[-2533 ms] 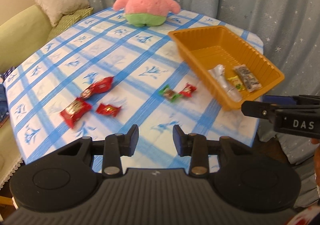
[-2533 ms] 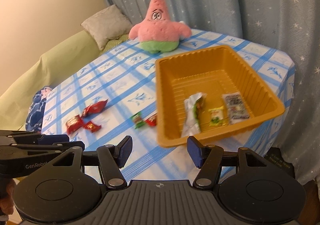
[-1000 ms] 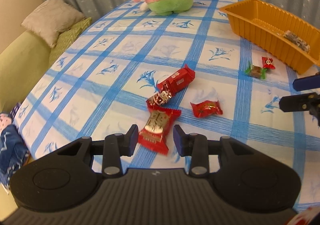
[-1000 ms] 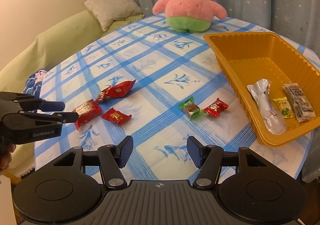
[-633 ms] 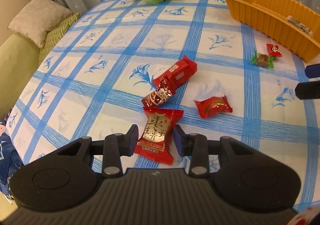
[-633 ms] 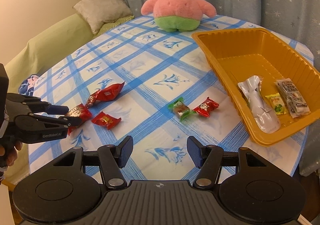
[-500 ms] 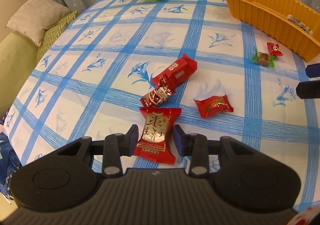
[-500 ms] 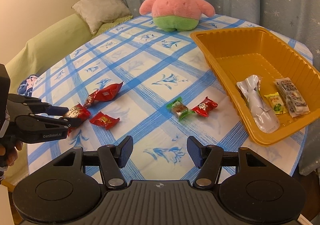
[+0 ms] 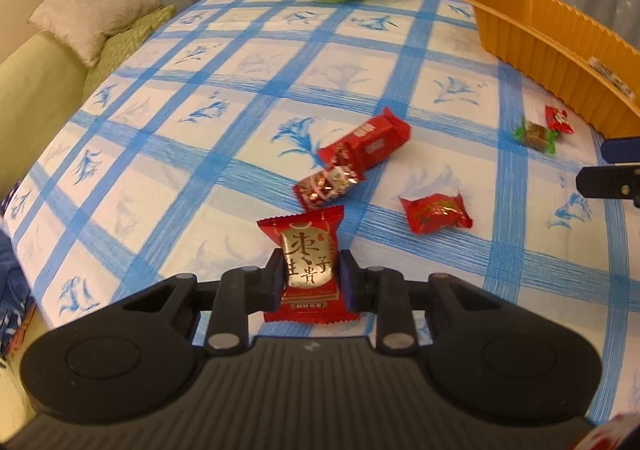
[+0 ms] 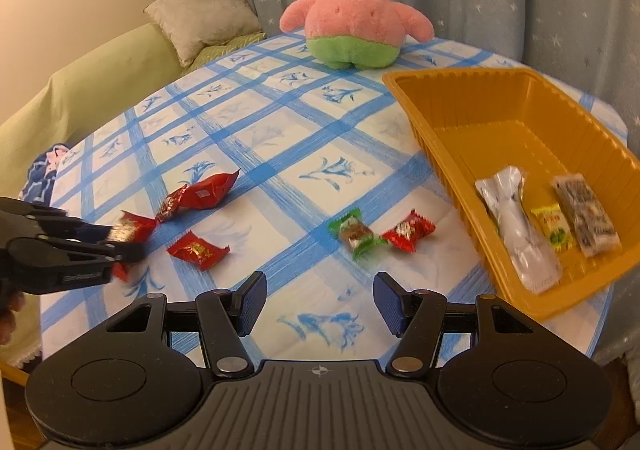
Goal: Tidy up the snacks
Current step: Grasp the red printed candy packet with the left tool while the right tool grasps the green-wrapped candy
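While my right gripper [image 10: 318,300] hung half open and empty over the cloth [image 9: 248,97], my left gripper [image 9: 309,282] had come down over the red packet [image 9: 307,262], which a second earlier lay loose between wider jaws, and was closing until the pads looked to touch its sides. That put the packet, at the near edge of the table beside two other red sweets, about ready to lift. I judged the carry across to the tray [image 10: 516,117] came next, where three snacks already lay.
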Tool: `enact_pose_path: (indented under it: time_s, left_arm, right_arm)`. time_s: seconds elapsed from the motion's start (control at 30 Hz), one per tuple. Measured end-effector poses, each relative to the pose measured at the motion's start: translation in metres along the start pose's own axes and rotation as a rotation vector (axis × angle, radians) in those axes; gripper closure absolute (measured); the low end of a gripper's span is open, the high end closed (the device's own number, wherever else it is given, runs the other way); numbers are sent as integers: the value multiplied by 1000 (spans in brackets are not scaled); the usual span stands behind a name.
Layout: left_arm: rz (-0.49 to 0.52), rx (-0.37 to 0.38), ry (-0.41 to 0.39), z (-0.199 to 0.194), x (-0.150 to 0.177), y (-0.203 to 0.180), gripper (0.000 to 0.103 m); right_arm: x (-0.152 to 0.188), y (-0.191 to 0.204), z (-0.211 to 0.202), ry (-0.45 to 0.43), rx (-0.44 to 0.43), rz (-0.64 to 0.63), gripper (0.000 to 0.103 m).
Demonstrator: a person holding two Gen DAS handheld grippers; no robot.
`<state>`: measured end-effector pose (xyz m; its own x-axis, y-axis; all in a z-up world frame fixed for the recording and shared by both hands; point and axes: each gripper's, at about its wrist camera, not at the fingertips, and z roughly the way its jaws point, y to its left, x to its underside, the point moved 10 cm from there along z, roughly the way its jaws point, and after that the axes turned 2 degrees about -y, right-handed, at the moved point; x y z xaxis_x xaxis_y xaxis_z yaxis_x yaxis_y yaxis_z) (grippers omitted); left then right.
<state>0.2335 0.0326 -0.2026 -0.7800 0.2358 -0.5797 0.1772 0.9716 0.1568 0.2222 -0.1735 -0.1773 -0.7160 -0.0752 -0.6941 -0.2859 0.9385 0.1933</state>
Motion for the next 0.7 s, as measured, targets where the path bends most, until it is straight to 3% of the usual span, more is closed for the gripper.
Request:
enact_pose_path:
  time_s: [0.13, 0.27, 0.7]
  left_arm:
    - [-47, -27, -4, -5, 0, 16, 76]
    - [-81, -49, -2, -8, 0, 30, 76]
    - [-172, -98, 42, -5, 14, 54, 76]
  right_arm:
    - [-7, 1, 12, -18, 13, -61, 44]
    - [-14, -3, 28, -11, 28, -89, 56]
    - [-26, -15, 63, 22, 83, -136, 64]
